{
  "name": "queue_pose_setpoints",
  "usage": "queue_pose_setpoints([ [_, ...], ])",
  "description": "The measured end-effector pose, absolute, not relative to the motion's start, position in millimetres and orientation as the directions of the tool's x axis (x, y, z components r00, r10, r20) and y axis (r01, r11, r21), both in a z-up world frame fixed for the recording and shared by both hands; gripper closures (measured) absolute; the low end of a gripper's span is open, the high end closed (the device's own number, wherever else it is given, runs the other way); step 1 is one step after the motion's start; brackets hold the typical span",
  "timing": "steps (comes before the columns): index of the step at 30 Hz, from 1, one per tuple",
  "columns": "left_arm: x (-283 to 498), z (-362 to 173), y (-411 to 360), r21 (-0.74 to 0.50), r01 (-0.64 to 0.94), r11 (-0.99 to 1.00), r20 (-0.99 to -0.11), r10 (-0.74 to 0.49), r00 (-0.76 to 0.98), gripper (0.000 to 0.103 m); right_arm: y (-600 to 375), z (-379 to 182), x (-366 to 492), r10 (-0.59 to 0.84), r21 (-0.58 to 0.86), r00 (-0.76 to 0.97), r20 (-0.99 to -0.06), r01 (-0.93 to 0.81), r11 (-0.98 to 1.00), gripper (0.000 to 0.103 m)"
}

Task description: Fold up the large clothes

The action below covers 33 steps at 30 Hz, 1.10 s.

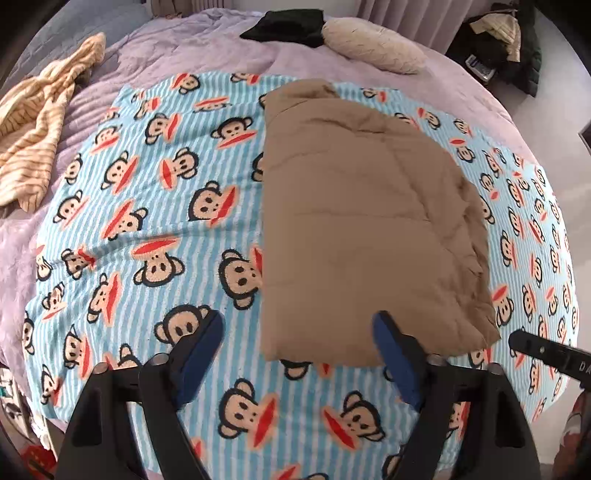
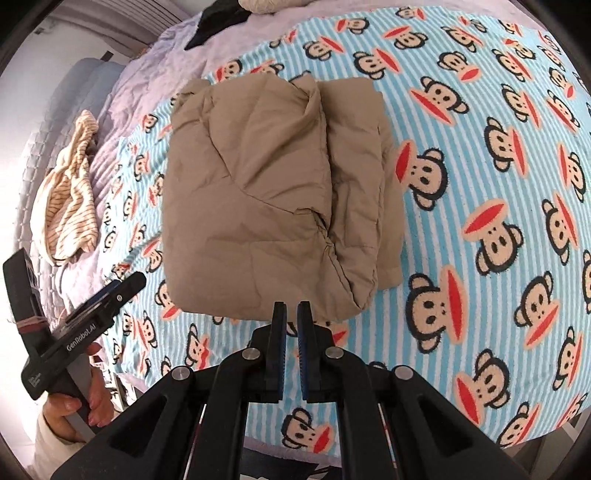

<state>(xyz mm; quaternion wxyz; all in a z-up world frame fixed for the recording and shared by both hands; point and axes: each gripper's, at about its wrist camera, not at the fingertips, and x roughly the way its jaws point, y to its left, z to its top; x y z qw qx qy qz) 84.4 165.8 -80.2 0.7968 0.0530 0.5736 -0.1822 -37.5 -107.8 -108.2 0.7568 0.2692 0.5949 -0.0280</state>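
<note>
A tan quilted garment point(image 1: 365, 225) lies folded into a rough rectangle on a blue striped monkey-print blanket point(image 1: 155, 206). It also shows in the right wrist view point(image 2: 266, 192), with a folded-over layer along its right side. My left gripper point(image 1: 299, 325) is open and empty, just above the garment's near left corner. My right gripper point(image 2: 291, 308) is shut and empty, hovering at the garment's near edge. The right gripper's tip point(image 1: 543, 350) shows at the right of the left wrist view. The left gripper point(image 2: 110, 295) shows at the left of the right wrist view.
A cream striped garment point(image 1: 40, 122) lies at the left on the lilac bedcover point(image 1: 177, 51). A black cloth point(image 1: 291, 26) and a cream fuzzy item point(image 1: 373, 44) lie at the far side. Dark clutter point(image 1: 506, 44) sits beyond the bed at top right.
</note>
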Motion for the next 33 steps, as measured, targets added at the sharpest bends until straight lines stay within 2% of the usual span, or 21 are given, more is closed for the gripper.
queue_pose_setpoints([
  [1,81,-77,166,-0.115,0.352,0.929,-0.93,-0.225,0.291,0.002,-107,-107,-40,0.277,0.376,0.296,-0.914,0.363,0.853,0.096],
  [7,62,-59,168,-0.107,0.348,0.932,-0.917,-0.227,0.327,0.002,-108,-93,-54,0.276,0.386,0.326,-0.904,0.347,0.855,0.096],
  [14,36,-36,167,0.038,0.326,0.944,-0.907,-0.105,0.408,0.001,-103,-75,-66,0.248,0.363,0.355,-0.902,0.307,0.88,0.096],
  [20,14,-17,170,0.027,0.315,0.949,-0.9,-0.114,0.421,0.001,-97,-54,-77,0.198,0.317,0.384,-0.902,0.276,0.907,0.094],
  [22,6,-8,172,0.036,0.296,0.954,-0.896,-0.1,0.433,0.001,-94,-44,-81,0.178,0.3,0.402,-0.898,0.264,0.917,0.076],
  [23,3,-3,173,0.043,0.288,0.957,-0.896,-0.091,0.435,0.001,-93,-39,-83,0.167,0.291,0.41,-0.897,0.262,0.92,0.047],
  [24,0,2,174,0.042,0.28,0.959,-0.894,-0.089,0.439,0.001,-92,-33,-85,0.154,0.282,0.424,-0.892,0.259,0.924,0.025],
  [25,-3,9,176,0.032,0.272,0.962,-0.889,-0.097,0.448,0.001,-90,-26,-88,0.145,0.278,0.443,-0.885,0.252,0.927,0.022],
  [29,-12,31,182,0.011,0.252,0.968,-0.869,-0.115,0.481,0.001,-84,0,-96,0.095,0.235,0.482,-0.871,0.24,0.942,0.019],
  [31,-13,40,184,0.002,0.254,0.967,-0.861,-0.128,0.492,0.001,-81,9,-100,0.081,0.227,0.501,-0.862,0.237,0.945,0.01],
  [32,-13,45,184,0.0,0.259,0.966,-0.857,-0.133,0.498,0.001,-79,13,-101,0.072,0.22,0.51,-0.857,0.236,0.947,0.001],
  [33,-13,49,185,0.0,0.264,0.965,-0.851,-0.139,0.506,0.001,-76,18,-103,0.057,0.207,0.526,-0.848,0.232,0.95,0.0],
])
